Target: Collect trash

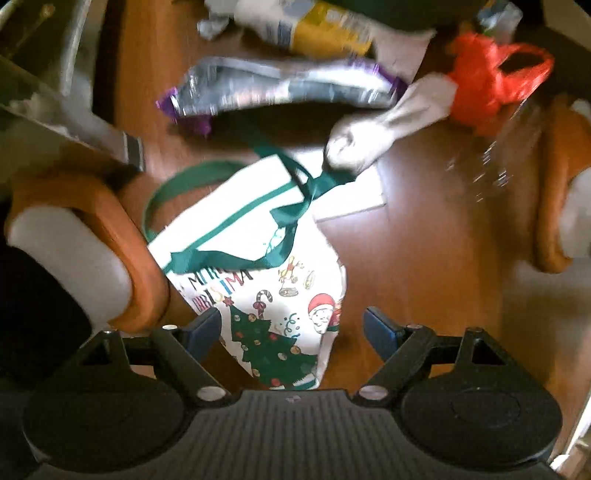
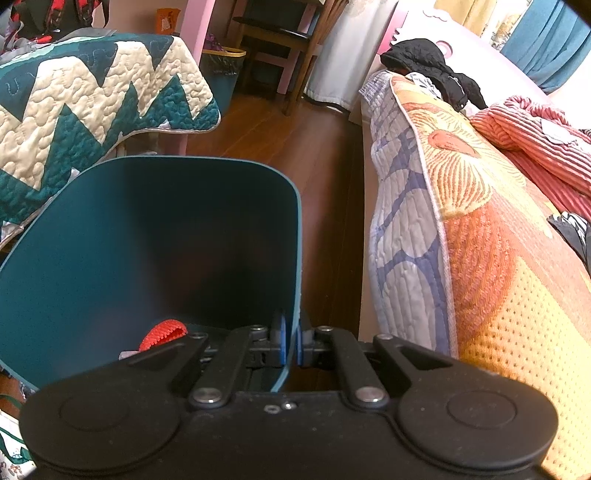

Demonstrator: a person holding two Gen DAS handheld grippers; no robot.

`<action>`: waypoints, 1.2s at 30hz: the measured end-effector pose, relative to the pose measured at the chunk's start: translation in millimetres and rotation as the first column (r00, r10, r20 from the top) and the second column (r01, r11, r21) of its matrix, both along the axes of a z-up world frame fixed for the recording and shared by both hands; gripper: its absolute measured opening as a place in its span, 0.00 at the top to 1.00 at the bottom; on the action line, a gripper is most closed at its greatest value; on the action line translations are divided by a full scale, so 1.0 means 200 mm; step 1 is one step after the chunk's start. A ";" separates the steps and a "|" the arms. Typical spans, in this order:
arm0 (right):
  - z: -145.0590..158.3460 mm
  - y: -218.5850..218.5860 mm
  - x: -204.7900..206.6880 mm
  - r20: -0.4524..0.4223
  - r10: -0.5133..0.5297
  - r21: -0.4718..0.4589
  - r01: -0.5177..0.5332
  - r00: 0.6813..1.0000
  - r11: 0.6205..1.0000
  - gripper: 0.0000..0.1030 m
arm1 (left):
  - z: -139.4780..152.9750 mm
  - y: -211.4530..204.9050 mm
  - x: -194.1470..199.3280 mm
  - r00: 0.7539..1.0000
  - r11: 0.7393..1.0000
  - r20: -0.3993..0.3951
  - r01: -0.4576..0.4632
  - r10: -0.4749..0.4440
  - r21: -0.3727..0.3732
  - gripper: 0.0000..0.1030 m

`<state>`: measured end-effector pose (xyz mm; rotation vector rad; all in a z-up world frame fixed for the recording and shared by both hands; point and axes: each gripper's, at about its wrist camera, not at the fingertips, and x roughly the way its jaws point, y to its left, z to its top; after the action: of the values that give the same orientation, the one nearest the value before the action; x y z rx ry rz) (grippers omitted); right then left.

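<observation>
Wooden floor runs under both of my tools, littered on the left wrist view with trash: a white Christmas tote bag with green straps lies directly below my left gripper, whose jaws stand wide apart with nothing between them. Beyond the bag sit a crumpled silver-and-purple wrapper, a grey sock, a red plastic bag and a yellow-and-white package, all blurred. My right gripper has its jaws pinched tight on the thin wall of a teal bin, near its rim. A red ribbed scrap lies inside the bin. A quilted bed rises to the right, and a zigzag quilt drapes to the left.
</observation>
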<state>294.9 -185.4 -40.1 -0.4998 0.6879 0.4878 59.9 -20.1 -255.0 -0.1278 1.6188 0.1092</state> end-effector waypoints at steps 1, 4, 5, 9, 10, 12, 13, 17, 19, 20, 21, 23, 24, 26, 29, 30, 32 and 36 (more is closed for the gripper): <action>0.00 0.00 0.00 -0.001 -0.002 -0.001 0.002 1.000 1.000 0.94 | -0.04 -0.01 0.00 1.000 1.000 -0.007 0.011 -0.011 0.009 0.19; -0.01 0.00 0.01 -0.002 -0.004 -0.002 0.004 1.000 1.000 0.94 | -0.14 -0.02 0.00 0.999 0.997 -0.025 0.045 -0.044 0.058 0.19; -0.01 0.00 0.01 -0.003 -0.005 -0.002 0.005 1.000 1.000 0.94 | -0.17 -0.01 0.00 0.999 0.997 -0.031 0.041 -0.039 0.061 0.19; -0.02 -0.02 0.01 -0.005 -0.010 -0.007 0.010 1.000 1.000 0.94 | -0.27 -0.01 0.01 0.997 0.997 -0.049 0.061 -0.059 0.055 0.43; -0.02 -0.02 0.01 -0.006 -0.011 -0.008 0.011 1.000 1.000 0.94 | -0.28 -0.01 0.01 0.997 0.997 -0.053 0.060 -0.057 0.045 0.52; -0.03 -0.02 0.01 -0.009 -0.015 -0.011 0.014 1.000 1.000 0.94 | -0.30 0.01 0.01 0.998 0.999 -0.045 0.048 -0.047 0.015 0.67; -0.03 -0.02 0.02 -0.011 -0.016 -0.012 0.016 1.000 1.000 0.94 | -0.30 0.01 0.00 0.998 0.999 -0.040 0.047 -0.046 0.010 0.71; -0.03 -0.01 0.02 -0.016 -0.019 -0.013 0.019 1.000 1.000 0.94 | -0.24 0.02 -0.01 0.998 0.998 -0.005 0.060 -0.060 -0.029 0.94; -0.03 -0.02 0.02 -0.015 -0.017 -0.013 0.017 1.000 1.000 0.94 | -0.16 0.04 0.00 0.999 0.998 0.014 0.033 -0.032 -0.062 0.95; -0.03 -0.01 0.02 -0.014 -0.017 -0.013 0.017 1.000 1.000 0.94 | -0.12 0.04 -0.01 0.999 0.997 0.022 0.025 -0.023 -0.070 0.95; -0.03 -0.01 0.01 -0.014 -0.018 -0.013 0.018 1.000 1.000 0.94 | -0.06 0.04 0.00 0.999 0.997 0.034 0.025 -0.023 -0.079 0.95; -0.03 -0.01 0.01 -0.013 -0.016 -0.013 0.016 1.000 1.000 0.94 | 0.08 0.03 -0.01 0.997 0.993 0.068 0.048 -0.041 -0.108 0.95; -0.04 -0.01 0.01 -0.012 -0.014 -0.015 0.014 1.000 1.000 0.94 | 0.15 0.02 -0.01 0.995 0.991 0.082 0.062 -0.052 -0.118 0.95; -0.03 -0.01 0.01 -0.010 -0.013 -0.018 0.012 1.000 1.000 0.94 | 0.33 -0.01 -0.02 0.988 0.984 0.137 0.095 -0.075 -0.153 0.95; -0.03 -0.01 0.00 -0.007 -0.011 -0.021 0.011 1.000 1.000 0.94 | 0.63 -0.04 0.00 0.961 0.965 0.262 0.145 -0.085 -0.219 0.95; -0.03 0.00 0.00 -0.006 -0.010 -0.024 0.010 1.000 1.000 0.94 | 0.73 -0.03 -0.01 0.948 0.960 0.310 0.154 -0.077 -0.233 0.95; -0.02 0.01 -0.01 -0.005 -0.005 -0.026 0.004 1.000 1.000 0.94 | 0.88 -0.01 -0.01 0.926 0.954 0.376 0.154 -0.048 -0.257 0.95; -0.01 0.04 -0.04 0.004 0.016 -0.031 -0.016 1.000 0.999 0.94 | 1.18 0.04 0.01 0.866 0.952 0.500 0.145 0.011 -0.271 0.95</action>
<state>286.4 -177.9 -41.4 -0.5355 0.6890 0.4917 61.1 -13.0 -19.4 -0.3086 1.1075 -0.2159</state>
